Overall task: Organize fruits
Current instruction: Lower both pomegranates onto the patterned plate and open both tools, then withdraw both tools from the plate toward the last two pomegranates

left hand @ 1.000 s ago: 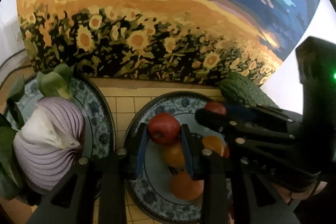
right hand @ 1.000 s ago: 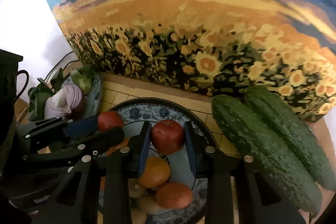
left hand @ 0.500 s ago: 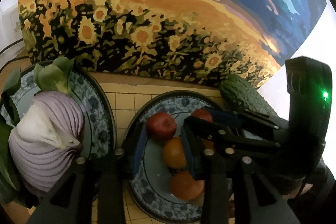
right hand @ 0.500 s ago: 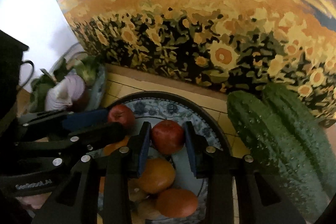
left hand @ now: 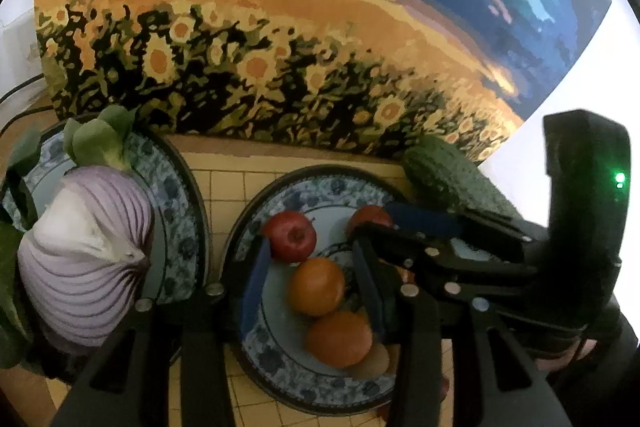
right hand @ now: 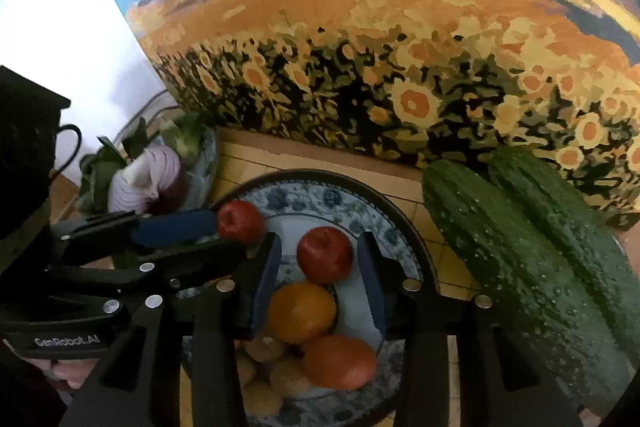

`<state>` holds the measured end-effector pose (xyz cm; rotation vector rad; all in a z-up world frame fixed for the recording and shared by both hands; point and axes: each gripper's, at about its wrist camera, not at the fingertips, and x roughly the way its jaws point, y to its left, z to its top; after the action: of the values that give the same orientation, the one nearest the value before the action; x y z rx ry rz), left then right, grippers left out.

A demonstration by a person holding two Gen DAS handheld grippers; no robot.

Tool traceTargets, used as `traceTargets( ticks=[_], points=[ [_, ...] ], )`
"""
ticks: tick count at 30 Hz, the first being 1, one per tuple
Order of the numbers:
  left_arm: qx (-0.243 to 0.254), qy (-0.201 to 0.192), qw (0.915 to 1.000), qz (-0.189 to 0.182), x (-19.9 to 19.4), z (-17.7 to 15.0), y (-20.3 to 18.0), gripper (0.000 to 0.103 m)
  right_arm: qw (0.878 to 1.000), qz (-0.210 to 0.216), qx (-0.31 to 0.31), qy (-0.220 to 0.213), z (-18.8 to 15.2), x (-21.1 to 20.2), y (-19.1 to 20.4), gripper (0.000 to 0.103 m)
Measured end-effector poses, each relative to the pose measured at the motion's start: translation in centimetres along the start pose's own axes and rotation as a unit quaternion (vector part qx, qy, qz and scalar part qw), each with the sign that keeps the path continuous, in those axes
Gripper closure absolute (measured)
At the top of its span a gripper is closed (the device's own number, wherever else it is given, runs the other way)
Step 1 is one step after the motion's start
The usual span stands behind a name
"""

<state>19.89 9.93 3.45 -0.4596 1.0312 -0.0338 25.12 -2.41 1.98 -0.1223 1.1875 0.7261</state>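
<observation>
The left gripper (left hand: 308, 263) hangs over the blue-patterned fruit plate (left hand: 280, 359) with its jaws parted; they have just been opening. A red apple (left hand: 291, 235) lies between the tips, close against the left pad or touching it, and clear of the right pad, so it is not clamped. The right gripper (right hand: 318, 263) is over the same plate, its jaws likewise just opened, with a second red apple (right hand: 325, 254) lying free between them, a gap on either side.

Everything below is placed from that fruit plate. Both apples sit on its far half, side by side. Nearer the middle lies an orange (right hand: 301, 311), touching the second apple from the near side, and another orange (right hand: 338, 361) lies nearer the plate's front edge. Some pale yellowish, lumpy fruits (right hand: 276, 377) are bunched at the front; what they are cannot be told.

The two grippers crowd each other above the plate: the right one's fingers reach in from the plate's right side, and its tips cover part of the second apple in the left wrist view.

To the left of the plate, just beside it, is a second patterned plate (left hand: 176, 211) holding a halved red onion (left hand: 84, 267) and green leafy vegetables (left hand: 96, 143). To the right lie two large cucumbers (right hand: 520, 267), side by side. Behind the plate stands a sunflower painting (left hand: 280, 47), upright. The plates rest on a yellow tiled surface (left hand: 224, 187).
</observation>
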Motion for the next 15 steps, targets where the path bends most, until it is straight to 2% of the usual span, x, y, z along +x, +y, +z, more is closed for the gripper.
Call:
traceTargets(
  ticks=[6,15],
  points=[
    [0.009,0.0,0.9998,0.02,0.1,0.0,-1.0,0.057,0.999,-0.03,-0.007,-0.01,-0.4,-1.5,0.3,0.062],
    [0.037,0.003,0.9986,0.037,-1.5,-1.0,-2.4,0.057,0.996,-0.086,0.007,-0.002,-1.8,-4.0,0.1,0.061]
  ],
)
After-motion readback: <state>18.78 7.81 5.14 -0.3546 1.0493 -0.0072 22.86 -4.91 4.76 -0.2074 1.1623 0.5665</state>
